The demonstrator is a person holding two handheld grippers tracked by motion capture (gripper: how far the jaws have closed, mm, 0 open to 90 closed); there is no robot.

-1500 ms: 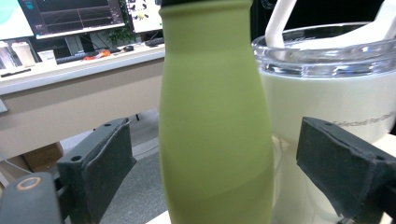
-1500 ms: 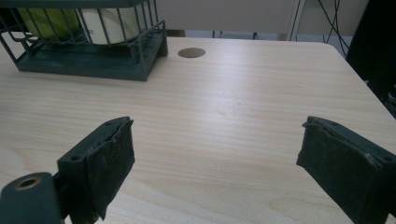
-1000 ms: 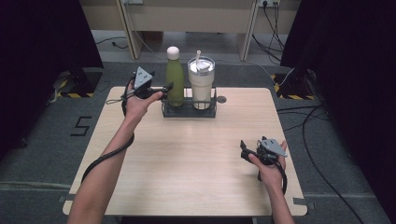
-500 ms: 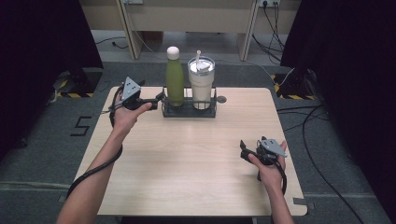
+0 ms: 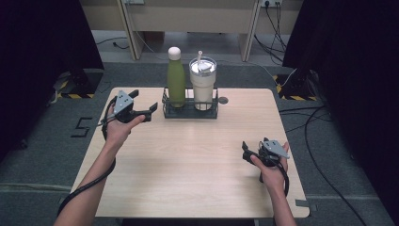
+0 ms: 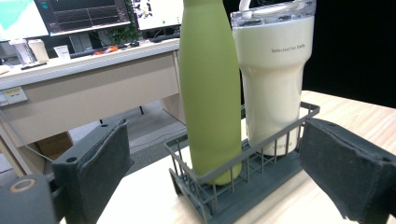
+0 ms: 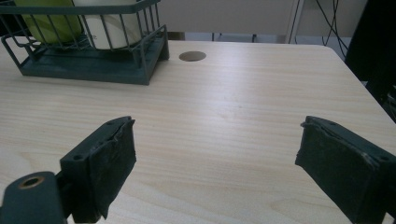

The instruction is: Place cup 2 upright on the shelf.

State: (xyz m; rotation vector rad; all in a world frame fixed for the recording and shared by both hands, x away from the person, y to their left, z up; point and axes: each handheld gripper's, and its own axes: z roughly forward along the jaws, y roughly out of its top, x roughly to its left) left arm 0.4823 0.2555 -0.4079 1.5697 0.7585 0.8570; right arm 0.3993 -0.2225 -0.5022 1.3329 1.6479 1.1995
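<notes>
A green bottle with a white cap and a cream tumbler with a clear lid and straw stand upright side by side in a dark wire basket at the table's far middle. My left gripper is held open just left of the basket, its jaws pointing toward it and holding nothing. In the left gripper view the bottle and tumbler rise between the wide-apart pads, still some way off. My right gripper rests open near the table's right front, with bare wood between its pads.
The light wooden table has a round cable hole just right of the basket. A desk with monitors stands beyond the far edge. Cables trail on the grey floor at the right.
My left gripper has drawn back from beside the bottle, moving left and toward the person, away from the basket. The right gripper has stayed still.
</notes>
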